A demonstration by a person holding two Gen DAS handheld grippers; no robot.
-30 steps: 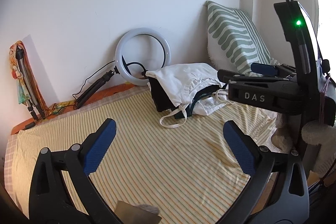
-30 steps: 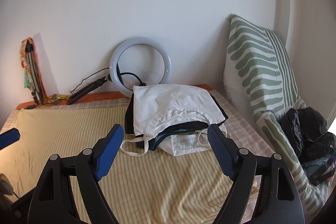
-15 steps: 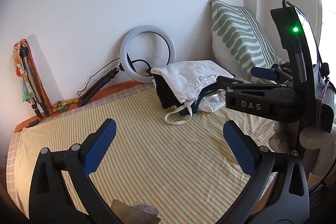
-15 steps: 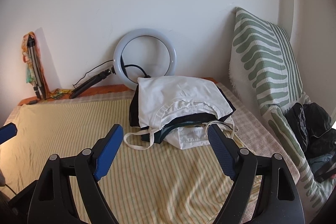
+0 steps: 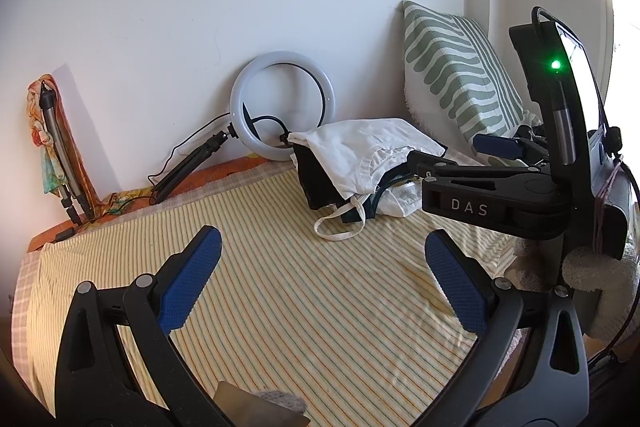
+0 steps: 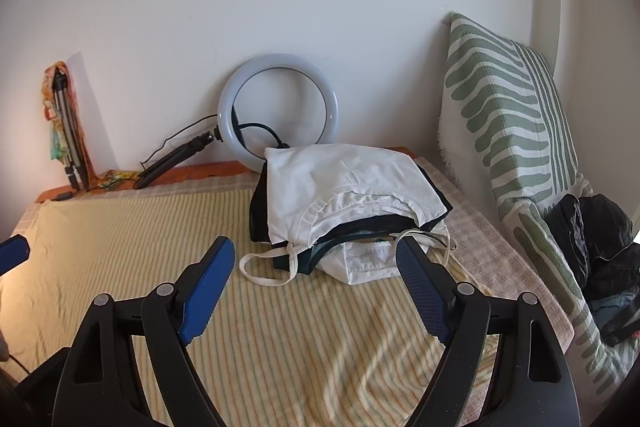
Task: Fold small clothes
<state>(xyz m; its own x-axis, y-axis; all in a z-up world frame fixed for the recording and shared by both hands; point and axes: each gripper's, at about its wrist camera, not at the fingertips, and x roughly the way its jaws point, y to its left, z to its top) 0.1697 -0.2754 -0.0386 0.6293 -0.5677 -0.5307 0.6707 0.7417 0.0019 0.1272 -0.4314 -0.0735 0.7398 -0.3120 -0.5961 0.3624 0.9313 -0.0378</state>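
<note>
Change: since a second ago the right gripper (image 6: 314, 267) has eased nearer the pile of clothes (image 6: 344, 203), which now fills more of its view; the left gripper (image 5: 320, 255) has barely stirred.
Meaning for the task: judged from this, folding has not begun; the right hand looks to be lining up for a first pick from the pile.
Right gripper: jaws spread wide, nothing between the blue pads (image 6: 208, 283); the pile's near edge lies just ahead of the tips, apart from them.
Left gripper: jaws likewise wide and empty, over bare striped sheet (image 5: 280, 307); the pile sits well ahead and to its right, partly behind the right gripper's body.
Pile's look: a white garment (image 6: 340, 183) draped on top, with a ribbed hem curving across its front; dark cloth (image 6: 260, 211) beneath, showing at the left side and under the hem; another white piece (image 6: 366, 263) at the bottom front.
Loose ends: a white drawstring loop (image 6: 266, 271) trails onto the sheet, nearest the right gripper's left finger.
Handling: soft, layered, likely to drag neighbours along when one layer is lifted.
</note>
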